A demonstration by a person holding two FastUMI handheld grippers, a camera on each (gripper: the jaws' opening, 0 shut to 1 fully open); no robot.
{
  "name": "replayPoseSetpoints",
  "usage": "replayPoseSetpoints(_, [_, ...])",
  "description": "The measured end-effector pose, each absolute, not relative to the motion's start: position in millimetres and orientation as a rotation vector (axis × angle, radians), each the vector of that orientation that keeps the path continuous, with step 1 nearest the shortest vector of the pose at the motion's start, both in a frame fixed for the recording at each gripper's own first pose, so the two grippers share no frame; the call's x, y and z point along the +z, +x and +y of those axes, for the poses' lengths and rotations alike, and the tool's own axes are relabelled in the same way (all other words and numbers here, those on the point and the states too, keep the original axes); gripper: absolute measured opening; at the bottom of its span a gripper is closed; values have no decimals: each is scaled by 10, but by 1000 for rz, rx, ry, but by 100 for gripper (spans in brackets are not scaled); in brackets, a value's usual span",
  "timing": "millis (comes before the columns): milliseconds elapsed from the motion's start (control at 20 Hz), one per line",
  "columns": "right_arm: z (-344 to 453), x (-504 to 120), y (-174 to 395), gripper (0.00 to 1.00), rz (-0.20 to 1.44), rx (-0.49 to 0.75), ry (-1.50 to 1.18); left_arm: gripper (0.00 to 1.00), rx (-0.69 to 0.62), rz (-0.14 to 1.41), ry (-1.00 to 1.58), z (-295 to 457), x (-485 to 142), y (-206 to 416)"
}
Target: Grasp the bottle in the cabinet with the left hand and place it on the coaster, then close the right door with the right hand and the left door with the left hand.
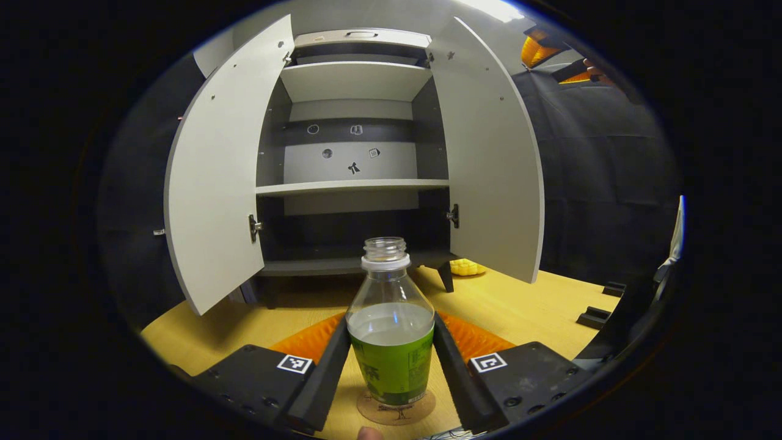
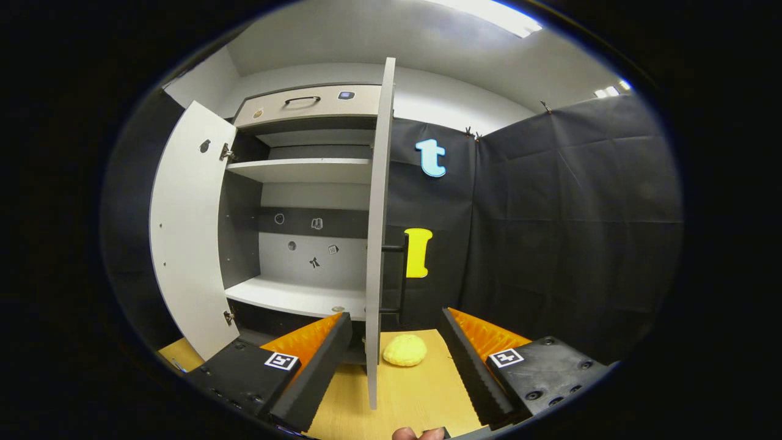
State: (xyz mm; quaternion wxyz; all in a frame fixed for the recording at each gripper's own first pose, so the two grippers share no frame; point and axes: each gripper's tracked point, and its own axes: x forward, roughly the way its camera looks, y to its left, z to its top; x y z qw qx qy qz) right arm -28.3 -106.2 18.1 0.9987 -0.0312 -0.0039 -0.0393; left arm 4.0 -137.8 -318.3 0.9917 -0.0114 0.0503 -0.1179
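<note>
Left gripper view: the left gripper pinches the upright clear green-labelled plastic bottle — base already on the round brown coaster — while the spread right gripper faces the right white cabinet door edge-on.

My left hand-held gripper hides both flanks of the bottle, so I cannot tell if the fingers press it. The bottle covers most of the coaster. In the right gripper view, the right door hides part of the cabinet's inside. The stickers there are too small to tell.

Black cloth walls, wooden table, ceiling light
</note>
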Motion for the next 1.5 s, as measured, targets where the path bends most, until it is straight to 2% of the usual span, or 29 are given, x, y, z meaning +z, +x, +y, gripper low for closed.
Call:
replayPoseSetpoints(750, [-1130, 116, -184, 97, 24, -87, -47, 82, -227, 144, -10, -1411, -3429, -50])
replayPoseSetpoints(900, [-1044, 92, -161, 97, 41, -71, -35, 98, -231, 165, -12, -1419, -3504, -100])
replayPoseSetpoints(1250, [-835, 34, -116, 97, 61, -33, -30, 98, -241, 196, -34, -1392, -3587, -330])
replayPoseSetpoints(1500, [-861, 18, -99, 97, 61, -34, -20, 98, -255, 201, -12, -1239, -3387, -612])
